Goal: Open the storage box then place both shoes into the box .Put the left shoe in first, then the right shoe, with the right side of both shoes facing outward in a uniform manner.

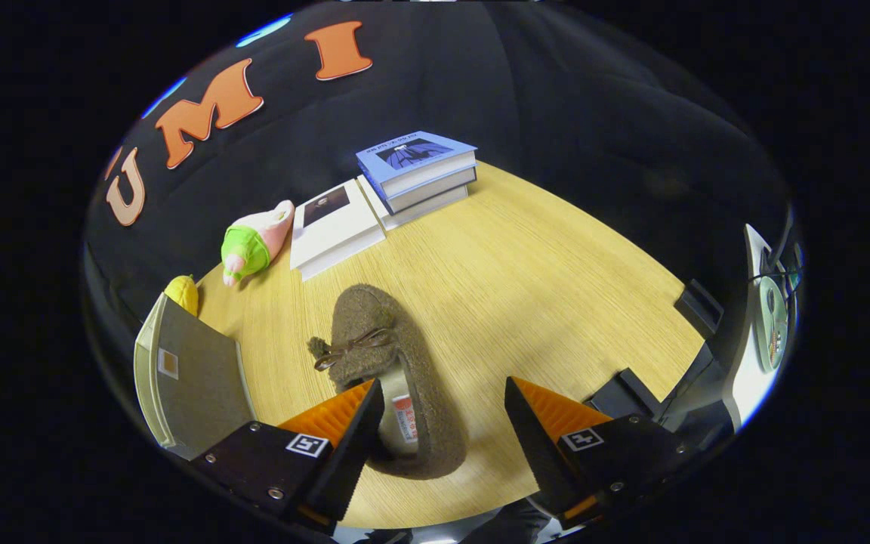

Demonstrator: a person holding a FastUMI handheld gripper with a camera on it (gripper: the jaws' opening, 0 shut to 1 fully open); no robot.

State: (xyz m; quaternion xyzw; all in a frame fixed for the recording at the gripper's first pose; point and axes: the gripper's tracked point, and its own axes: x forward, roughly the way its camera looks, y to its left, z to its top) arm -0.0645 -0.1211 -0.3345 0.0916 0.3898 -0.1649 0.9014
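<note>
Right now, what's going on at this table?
A hand-held gripper hangs open over a brown shoe lying on the wooden table. One finger sits over the shoe's heel opening and the other stands clear to the side, so nothing is gripped yet. A grey box stands just beside the fingers, and books and a plush toy lie beyond.

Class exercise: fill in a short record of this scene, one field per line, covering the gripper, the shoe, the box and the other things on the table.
gripper: open, fingers either side of the shoe's heel end
shoe: brown fuzzy slipper with a bow, lying on the table
storage box: beside the fingers, near the table's edge
books: beyond the shoe
plush toy: beside the books
</note>
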